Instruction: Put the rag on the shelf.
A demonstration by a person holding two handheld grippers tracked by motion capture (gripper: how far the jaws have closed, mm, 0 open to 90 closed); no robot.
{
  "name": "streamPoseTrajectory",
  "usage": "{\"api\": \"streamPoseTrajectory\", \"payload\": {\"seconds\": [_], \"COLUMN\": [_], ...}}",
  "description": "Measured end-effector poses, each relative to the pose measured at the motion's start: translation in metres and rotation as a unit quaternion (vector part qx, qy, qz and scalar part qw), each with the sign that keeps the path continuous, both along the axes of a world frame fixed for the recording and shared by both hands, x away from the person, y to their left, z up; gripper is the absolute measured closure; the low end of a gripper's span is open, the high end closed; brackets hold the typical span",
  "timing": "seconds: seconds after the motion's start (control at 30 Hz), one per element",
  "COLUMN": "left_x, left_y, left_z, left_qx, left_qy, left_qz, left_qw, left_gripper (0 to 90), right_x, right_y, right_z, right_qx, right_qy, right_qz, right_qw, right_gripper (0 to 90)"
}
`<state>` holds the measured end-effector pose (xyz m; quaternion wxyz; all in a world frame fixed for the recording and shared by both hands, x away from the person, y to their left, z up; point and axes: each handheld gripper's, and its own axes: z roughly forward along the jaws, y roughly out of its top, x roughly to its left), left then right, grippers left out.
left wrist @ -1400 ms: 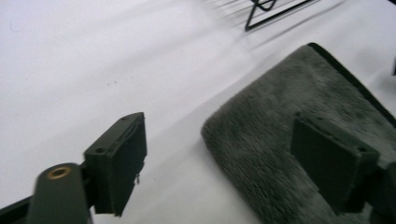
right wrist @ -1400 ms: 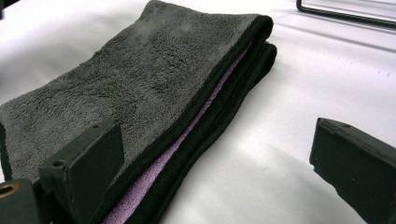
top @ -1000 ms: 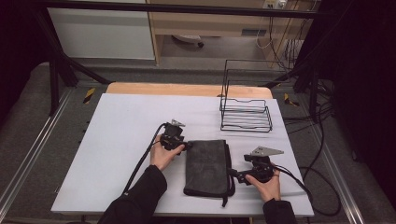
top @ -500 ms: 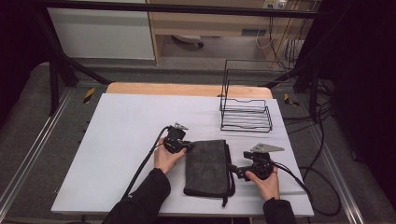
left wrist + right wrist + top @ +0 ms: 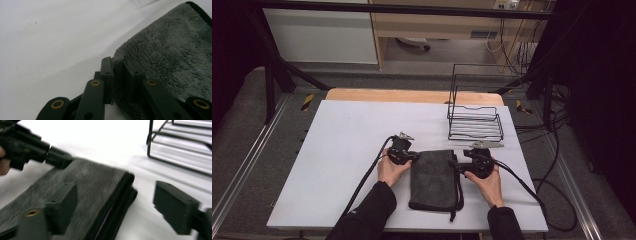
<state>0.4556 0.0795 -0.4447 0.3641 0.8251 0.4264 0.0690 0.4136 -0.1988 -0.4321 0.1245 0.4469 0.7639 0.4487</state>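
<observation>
A white table [image 5: 337,150] with a wooden far edge stood on grey flooring, a pale cabinet [image 5: 319,35] behind it. No writing could be read. A folded dark grey towel [image 5: 434,180] lay near the front edge, a black wire rack [image 5: 474,120] beyond it. The left gripper [image 5: 117,72] pinched the towel's corner between narrow jaws; its view revealed the plush pile. The right gripper [image 5: 115,207] gaped wide, straddling the towel's folded edge.

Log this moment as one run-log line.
scene: folded grey towel on white table | left tongs: shut on towel corner | right tongs: open, straddling towel edge | wire rack: untouched
</observation>
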Motion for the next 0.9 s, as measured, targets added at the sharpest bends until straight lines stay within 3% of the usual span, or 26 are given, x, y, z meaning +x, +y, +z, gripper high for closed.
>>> {"api": "streamPoseTrajectory", "payload": {"seconds": [0.1,0.23,0.37,0.6,0.9], "left_x": [0.0,-0.001,-0.001,-0.001,-0.002], "left_y": [0.0,0.0,0.0,0.0,0.001], "left_z": [0.0,-0.001,-0.001,-0.001,-0.001], "left_qx": [-0.001,0.001,-0.003,0.0,0.0], "left_qy": [-0.002,-0.006,-0.007,-0.012,-0.015], "left_qz": [0.0,-0.003,-0.002,-0.006,-0.007], "left_qw": [1.0,1.0,1.0,0.9999,0.9999], "left_gripper": [78.4,78.5,78.4,78.4,78.5], "right_x": [0.016,0.024,0.028,0.032,0.031], "right_y": [0.005,0.006,0.006,0.007,0.007], "right_z": [-0.006,-0.013,-0.018,-0.021,-0.02], "right_qx": [-0.002,-0.013,-0.026,-0.008,0.011], "right_qy": [0.016,0.023,0.042,0.078,0.103], "right_qz": [-0.016,-0.026,-0.018,-0.017,-0.017], "right_qw": [0.9997,0.9993,0.9986,0.9968,0.9945], "right_gripper": [35.2,42.8,49.6,60.5,75.3]}}
